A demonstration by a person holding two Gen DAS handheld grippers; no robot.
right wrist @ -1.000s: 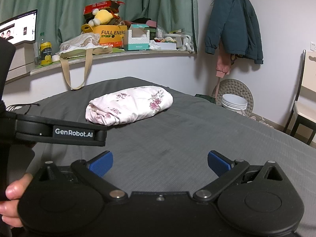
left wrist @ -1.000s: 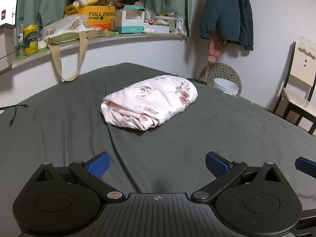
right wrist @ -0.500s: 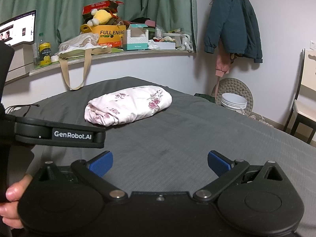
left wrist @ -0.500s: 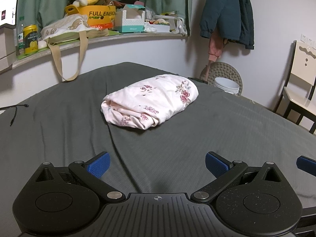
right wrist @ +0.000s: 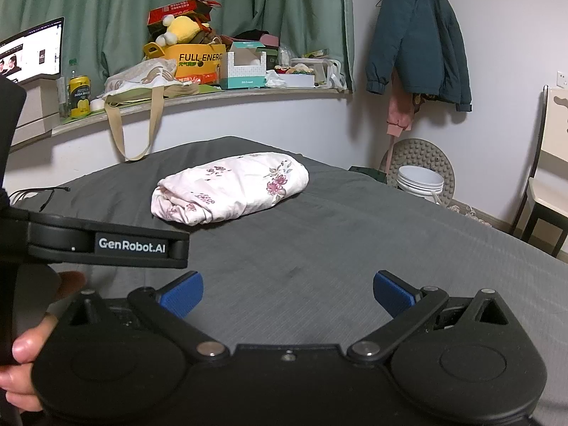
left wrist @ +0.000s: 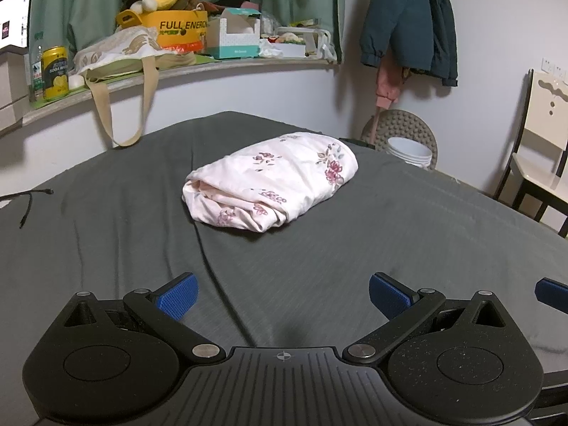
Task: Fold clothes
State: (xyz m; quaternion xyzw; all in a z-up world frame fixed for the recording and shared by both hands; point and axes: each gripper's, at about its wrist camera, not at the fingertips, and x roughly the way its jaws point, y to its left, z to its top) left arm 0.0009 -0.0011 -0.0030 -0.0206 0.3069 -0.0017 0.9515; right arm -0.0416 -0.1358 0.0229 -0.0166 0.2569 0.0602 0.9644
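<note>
folded floral cloth (left wrist: pixel 273 181) at frame centre, long axis toward upper right; my left hand-held gripper (left wrist: pixel 282 296) and right hand-held gripper (right wrist: pixel 287 293) both gape, well short.

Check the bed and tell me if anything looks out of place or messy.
Little stands out. The floral garment lies folded in a compact bundle on the grey bedsheet, its layered end a bit loose. A black cable trails onto the sheet's far left edge. Both claws, left and right, are open and empty.

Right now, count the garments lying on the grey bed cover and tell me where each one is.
1. A folded floral garment lies mid-bed on the grey bed cover, ahead of both open grippers. Nothing else lies there, though the cover's near edge is hidden behind the grippers.
</note>
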